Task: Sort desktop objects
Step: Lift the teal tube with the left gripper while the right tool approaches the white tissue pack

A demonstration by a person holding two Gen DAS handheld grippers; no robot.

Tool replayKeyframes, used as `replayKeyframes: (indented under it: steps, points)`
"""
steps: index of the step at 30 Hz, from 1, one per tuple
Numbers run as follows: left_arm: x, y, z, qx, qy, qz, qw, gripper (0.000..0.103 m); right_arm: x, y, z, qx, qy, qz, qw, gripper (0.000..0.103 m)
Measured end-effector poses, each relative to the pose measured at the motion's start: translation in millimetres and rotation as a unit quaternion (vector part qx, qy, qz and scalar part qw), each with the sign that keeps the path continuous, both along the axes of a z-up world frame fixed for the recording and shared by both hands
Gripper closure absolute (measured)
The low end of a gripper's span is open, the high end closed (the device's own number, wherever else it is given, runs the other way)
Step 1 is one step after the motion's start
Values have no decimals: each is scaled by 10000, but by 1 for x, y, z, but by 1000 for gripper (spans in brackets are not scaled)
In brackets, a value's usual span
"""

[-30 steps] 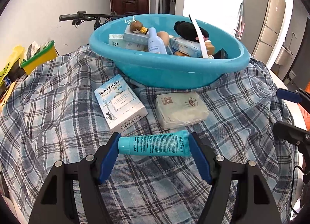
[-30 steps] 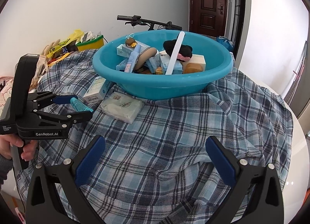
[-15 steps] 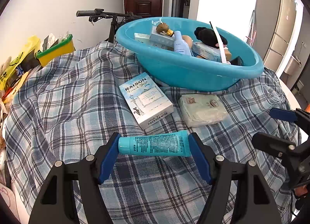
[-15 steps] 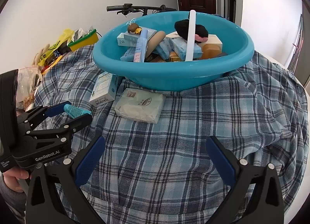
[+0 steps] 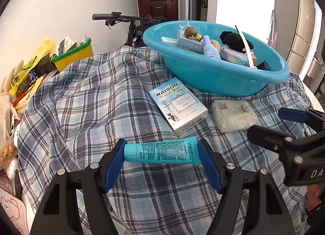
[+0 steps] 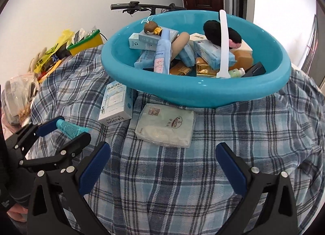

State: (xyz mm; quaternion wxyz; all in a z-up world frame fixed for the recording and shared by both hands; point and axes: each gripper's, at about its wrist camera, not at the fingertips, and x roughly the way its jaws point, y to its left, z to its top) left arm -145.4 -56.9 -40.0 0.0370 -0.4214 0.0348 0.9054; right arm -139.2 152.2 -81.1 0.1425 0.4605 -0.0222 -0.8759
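Plaid cloth (image 6: 223, 133); basin (image 6: 203, 90) contents perhaps clearer.

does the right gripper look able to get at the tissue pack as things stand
Probably yes. The right gripper has its jaws open and empty, with the tissue pack lying flat on the cloth just ahead and nothing between them; the basin sits behind it.

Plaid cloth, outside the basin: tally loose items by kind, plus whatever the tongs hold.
Boxes: 1, the RAISON box
Wrapped packs: 1, the tissue pack
Tubes: 1, the teal tube, clamped end to end in the left tongs
Right tongs: 0, open
Total: 3
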Motion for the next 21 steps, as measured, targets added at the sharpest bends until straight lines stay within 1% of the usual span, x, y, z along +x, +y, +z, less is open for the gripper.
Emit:
replayKeyframes:
  steps: [3,8,12,15,17,20,21]
  points:
    - [-2,-8,-3,30,-42,84,10000,30,-9,-2,-8,85,-154,-247,9995,0]
    - [-2,-15,-5,84,-46,122,9999,30,-23,-17,-18,493,-385,-386,9973,0]
    - [0,-13,-5,132,-59,84,9999,30,-34,-28,-27,750,-577,-624,9936,0]
    - [3,-11,-5,102,-61,17,9999,30,-37,-37,-35,944,-620,-575,9919,0]
    - [3,-12,-6,107,-71,4,9999,30,-38,-39,-37,992,-581,-561,9918,0]
    - [3,-14,-8,121,-100,18,9999,30,-44,-36,-40,923,-614,-613,9919,0]
    - [3,-15,-8,132,-111,28,9998,30,-46,-35,-41,905,-640,-630,9918,5]
